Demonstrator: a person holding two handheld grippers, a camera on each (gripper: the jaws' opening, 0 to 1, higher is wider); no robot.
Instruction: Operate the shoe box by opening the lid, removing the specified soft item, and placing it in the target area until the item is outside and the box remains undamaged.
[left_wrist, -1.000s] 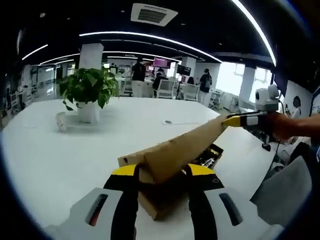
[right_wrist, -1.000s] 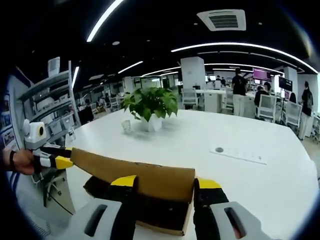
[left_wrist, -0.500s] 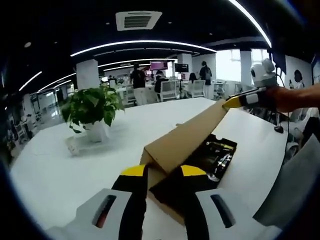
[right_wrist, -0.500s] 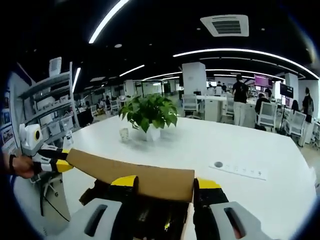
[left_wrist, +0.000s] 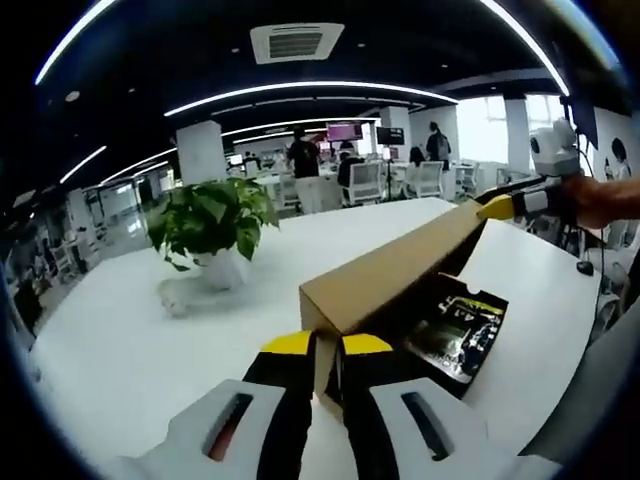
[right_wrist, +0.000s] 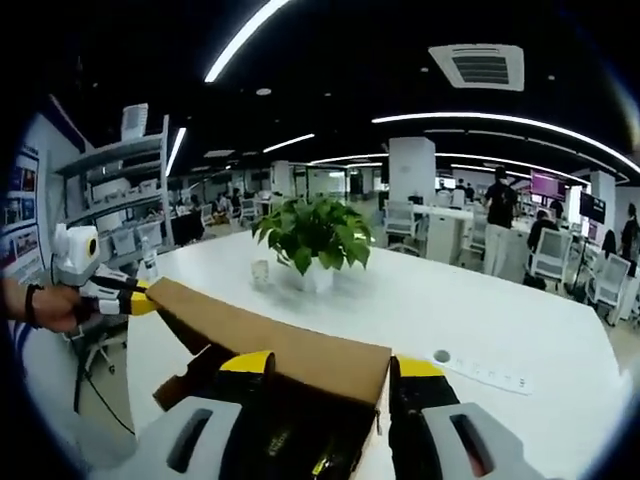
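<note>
White table (left_wrist: 120, 350) | both grippers' jaws clamp raised lid (left_wrist: 400, 270) | no readable writing

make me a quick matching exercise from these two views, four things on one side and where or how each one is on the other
Things:
1. lid
2. potted plant
3. left gripper
4. power strip

States:
A. lying flat on the white table, right of the box
B. raised above the open box
C. standing on the table beyond the box
D. closed on a corner of the lid

Pairs: 1-B, 2-C, 3-D, 4-A
</note>
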